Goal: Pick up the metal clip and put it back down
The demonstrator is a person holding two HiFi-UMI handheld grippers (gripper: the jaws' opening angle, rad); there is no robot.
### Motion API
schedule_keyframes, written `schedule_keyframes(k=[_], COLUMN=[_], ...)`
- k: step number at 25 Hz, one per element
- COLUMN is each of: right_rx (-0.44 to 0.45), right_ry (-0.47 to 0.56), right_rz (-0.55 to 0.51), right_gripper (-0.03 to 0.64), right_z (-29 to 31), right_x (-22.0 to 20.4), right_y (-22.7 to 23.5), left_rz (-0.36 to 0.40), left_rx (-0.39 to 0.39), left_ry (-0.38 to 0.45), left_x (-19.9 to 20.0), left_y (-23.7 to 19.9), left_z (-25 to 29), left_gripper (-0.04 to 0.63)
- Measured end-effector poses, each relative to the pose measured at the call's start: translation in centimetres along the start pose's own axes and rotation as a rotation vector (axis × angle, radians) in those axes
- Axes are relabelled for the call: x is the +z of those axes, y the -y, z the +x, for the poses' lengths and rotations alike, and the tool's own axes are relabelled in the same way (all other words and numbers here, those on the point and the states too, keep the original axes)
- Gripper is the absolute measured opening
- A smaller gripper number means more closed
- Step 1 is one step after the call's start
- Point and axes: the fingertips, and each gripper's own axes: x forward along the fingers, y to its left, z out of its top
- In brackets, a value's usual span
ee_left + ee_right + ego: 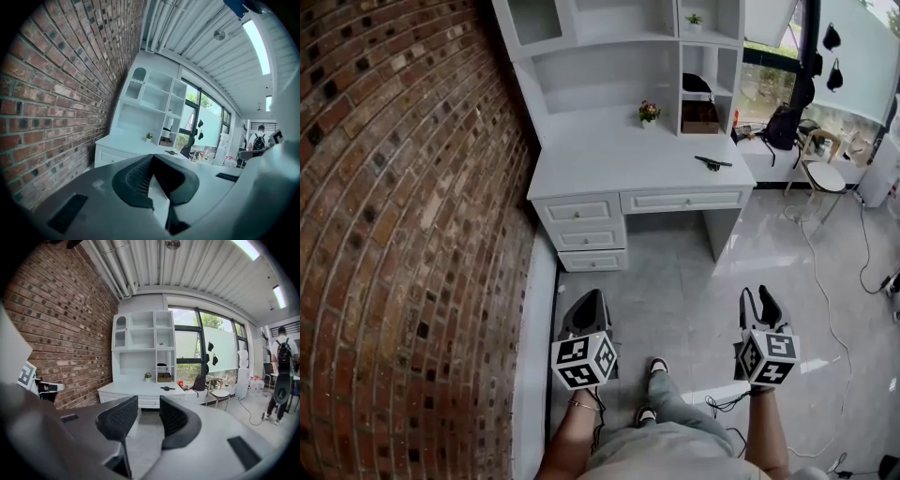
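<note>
Metal clip (712, 163) far off on the white surface (609, 164), left tongs (592, 300) closed on nothing, right tongs (759, 302) apart, both near, over the floor (684, 291).

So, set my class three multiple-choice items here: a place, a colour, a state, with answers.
1. Where is the clip? A floor B desk C shelf
2. What colour is the desk? A black B brown C white
3. How are the right gripper's jaws? A apart, empty B shut on the clip C shut together
Answers: B, it lies near the desk's right edge; C, its top is white; A, a bare gap shows between them.
</note>
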Motion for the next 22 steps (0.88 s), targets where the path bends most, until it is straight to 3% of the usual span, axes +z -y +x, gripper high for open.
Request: schedule_keyframes(k=[22], right_rx=[0.094], right_ry=[-0.013], right_rz=[-0.009], right_gripper=[0.143], right_z=[21.7], right_x=[5.7], right_y=[2.5], left_rz=[0.017], left_rx=[0.076], left_ry=[0.025], left_x=[6.0], left_y=[-3.1], left_z=[19.1], left_gripper=[0.011])
